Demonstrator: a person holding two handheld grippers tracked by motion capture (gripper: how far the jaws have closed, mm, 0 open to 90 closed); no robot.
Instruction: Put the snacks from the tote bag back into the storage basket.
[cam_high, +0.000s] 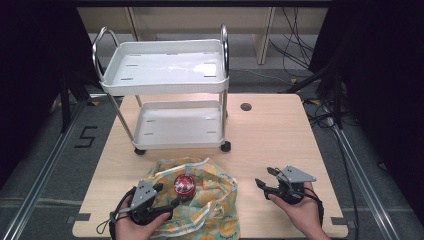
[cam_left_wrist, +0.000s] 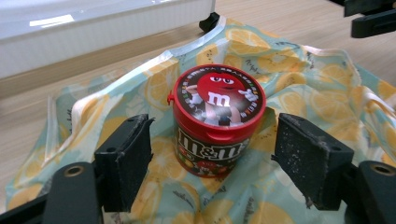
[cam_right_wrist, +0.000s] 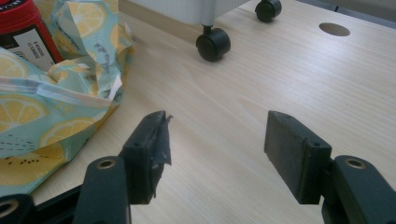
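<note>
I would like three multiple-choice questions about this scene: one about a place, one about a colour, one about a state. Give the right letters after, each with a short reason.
1. Where does the red candy tub stand?
A. on the cart's top shelf
B. on the lemon-print bag
C. on the bare table

2. What colour is the cart?
A. white
B. blue
C. black

3. How is the left gripper set?
A. shut on the tub
B. shut on the bag
C. open, one jaw on each side of the tub

Answers:
1. B, because the left gripper view shows bag fabric under and around the tub.
2. A, because the high view shows two white shelves on chrome posts.
3. C, because the left gripper view shows a gap between each jaw and the tub.
</note>
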